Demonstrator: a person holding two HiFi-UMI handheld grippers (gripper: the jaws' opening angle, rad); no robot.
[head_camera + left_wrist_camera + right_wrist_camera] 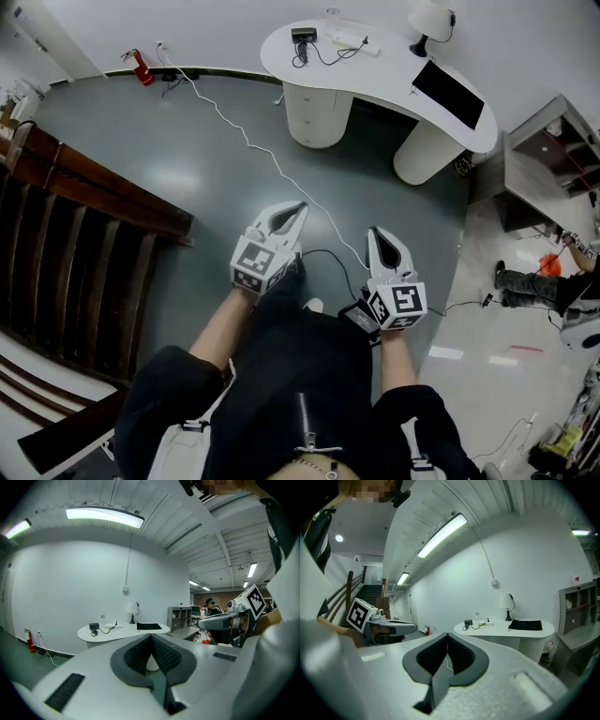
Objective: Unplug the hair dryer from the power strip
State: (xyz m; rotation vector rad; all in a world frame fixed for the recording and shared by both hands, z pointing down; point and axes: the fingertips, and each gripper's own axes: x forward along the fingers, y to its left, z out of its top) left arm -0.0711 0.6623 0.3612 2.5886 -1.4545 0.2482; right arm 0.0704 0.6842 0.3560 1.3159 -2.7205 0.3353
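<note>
A white power strip (348, 37) lies on the curved white desk (375, 80) at the far wall. Beside it sits a small black device (303, 36), and a black cord runs from it to the strip. It is too small to tell whether this is the hair dryer. Both grippers are held out over the grey floor, well short of the desk. My left gripper (298, 207) is shut and empty, and so is my right gripper (374, 232). The strip (110, 626) and device (94, 626) show far off in the left gripper view, as they do in the right gripper view: strip (483, 623), device (468, 622).
A white lamp (429, 21) and a black flat pad (448, 94) share the desk. A white cable (248, 141) crosses the floor from the wall. Dark wooden stairs (84, 202) stand at left, a red fire extinguisher (141, 67) at the wall, grey shelving (548, 155) and a crouching person (544, 281) at right.
</note>
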